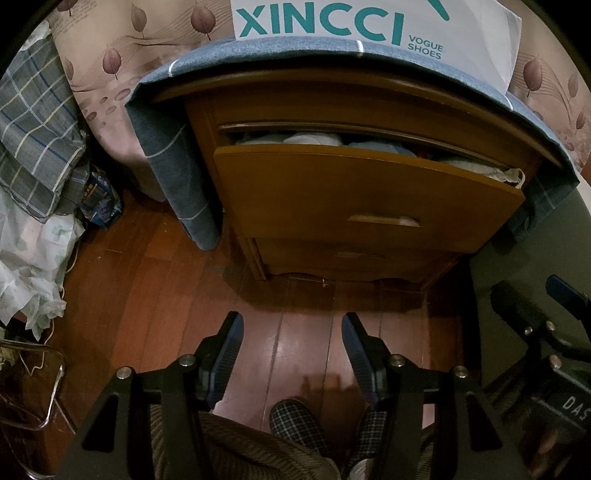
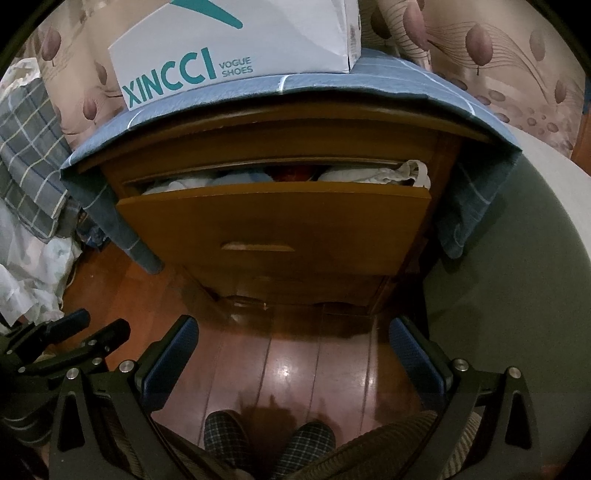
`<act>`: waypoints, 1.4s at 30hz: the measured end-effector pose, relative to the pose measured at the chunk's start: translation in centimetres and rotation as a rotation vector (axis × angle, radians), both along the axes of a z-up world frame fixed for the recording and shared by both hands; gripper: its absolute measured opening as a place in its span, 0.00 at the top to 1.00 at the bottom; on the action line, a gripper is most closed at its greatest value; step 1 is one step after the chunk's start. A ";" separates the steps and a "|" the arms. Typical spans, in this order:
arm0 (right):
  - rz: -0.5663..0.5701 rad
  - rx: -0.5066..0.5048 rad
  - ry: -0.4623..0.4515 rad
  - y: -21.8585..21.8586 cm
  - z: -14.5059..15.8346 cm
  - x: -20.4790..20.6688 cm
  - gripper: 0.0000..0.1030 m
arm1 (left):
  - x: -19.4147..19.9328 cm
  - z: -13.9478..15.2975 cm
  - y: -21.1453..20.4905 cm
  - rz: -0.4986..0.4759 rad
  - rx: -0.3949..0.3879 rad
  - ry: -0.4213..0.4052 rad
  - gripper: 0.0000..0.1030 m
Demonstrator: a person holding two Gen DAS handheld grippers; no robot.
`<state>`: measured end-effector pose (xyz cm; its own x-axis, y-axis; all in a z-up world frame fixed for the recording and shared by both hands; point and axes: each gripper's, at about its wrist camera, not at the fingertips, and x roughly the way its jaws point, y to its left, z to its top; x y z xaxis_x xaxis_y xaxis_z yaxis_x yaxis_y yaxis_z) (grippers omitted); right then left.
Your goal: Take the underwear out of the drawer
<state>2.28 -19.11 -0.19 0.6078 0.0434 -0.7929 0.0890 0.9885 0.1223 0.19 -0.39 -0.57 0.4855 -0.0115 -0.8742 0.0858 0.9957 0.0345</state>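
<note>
A wooden nightstand's top drawer [image 1: 365, 192] [image 2: 273, 221] stands partly pulled out. Folded white, blue and red garments [image 1: 314, 139] [image 2: 354, 172] fill it; a cream piece [image 2: 413, 171] hangs over the right corner. My left gripper [image 1: 291, 325] is open and empty above the floor, well short of the drawer. My right gripper [image 2: 293, 328] is open wider and empty, also back from the drawer. Each gripper shows at the edge of the other's view.
A white XINCCI shoe box [image 1: 369, 26] [image 2: 236, 48] sits on a blue checked cloth [image 1: 166, 147] [image 2: 472, 184] draped over the nightstand. Bedding and bags [image 1: 33, 206] pile at the left. A grey-green surface [image 2: 509, 288] lies to the right. The person's slippers [image 2: 269, 439] stand on the wooden floor below.
</note>
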 end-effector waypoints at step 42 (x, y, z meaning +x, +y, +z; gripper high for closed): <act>-0.099 0.310 0.022 -9.8 -0.2 1.0 0.01 | 12.7 -6.1 4.7 0.512 -0.969 0.059 0.22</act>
